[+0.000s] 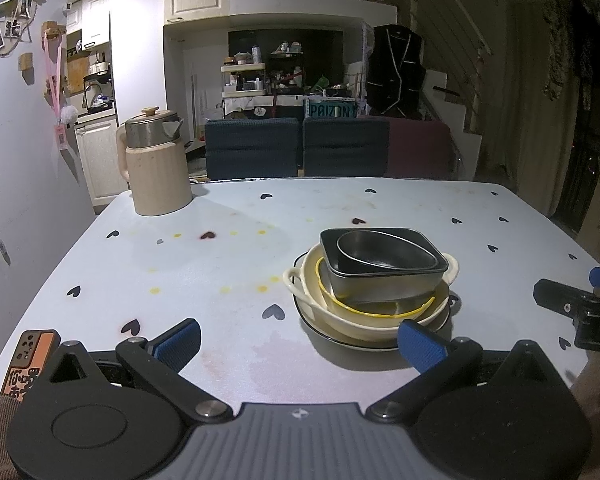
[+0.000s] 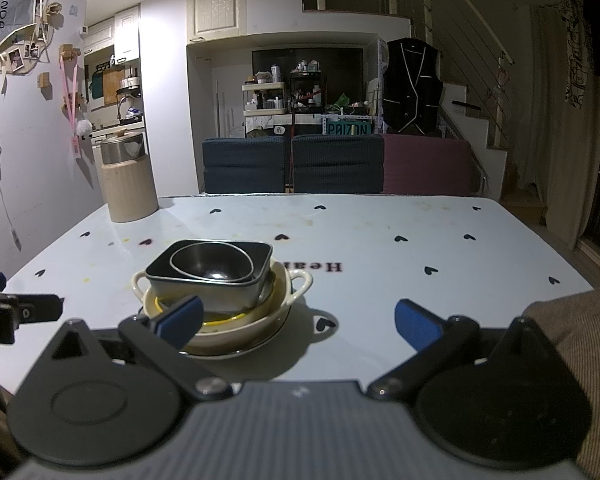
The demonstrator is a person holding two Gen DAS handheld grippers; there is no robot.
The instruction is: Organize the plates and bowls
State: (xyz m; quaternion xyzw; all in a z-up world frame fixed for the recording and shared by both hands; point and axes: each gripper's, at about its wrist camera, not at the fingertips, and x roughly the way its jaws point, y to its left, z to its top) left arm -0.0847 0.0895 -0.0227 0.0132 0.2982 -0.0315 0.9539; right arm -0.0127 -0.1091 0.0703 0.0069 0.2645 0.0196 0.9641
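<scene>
A stack of dishes stands on the table. From the top: a round dark metal bowl (image 1: 384,250) nested in a rectangular dark metal dish (image 1: 388,280), a yellow-rimmed bowl (image 1: 380,312), a cream two-handled bowl (image 1: 312,300), and a black-rimmed plate (image 1: 340,340) underneath. The stack also shows in the right wrist view (image 2: 216,276). My left gripper (image 1: 300,344) is open and empty, just left of and before the stack. My right gripper (image 2: 298,320) is open and empty, just right of the stack; it shows at the left wrist view's right edge (image 1: 580,312).
A beige kettle (image 1: 156,168) stands at the table's far left corner. A phone in an orange case (image 1: 28,364) lies at the near left edge. Blue and maroon chairs (image 1: 300,148) line the far side. The light blue tablecloth (image 1: 220,272) has heart prints.
</scene>
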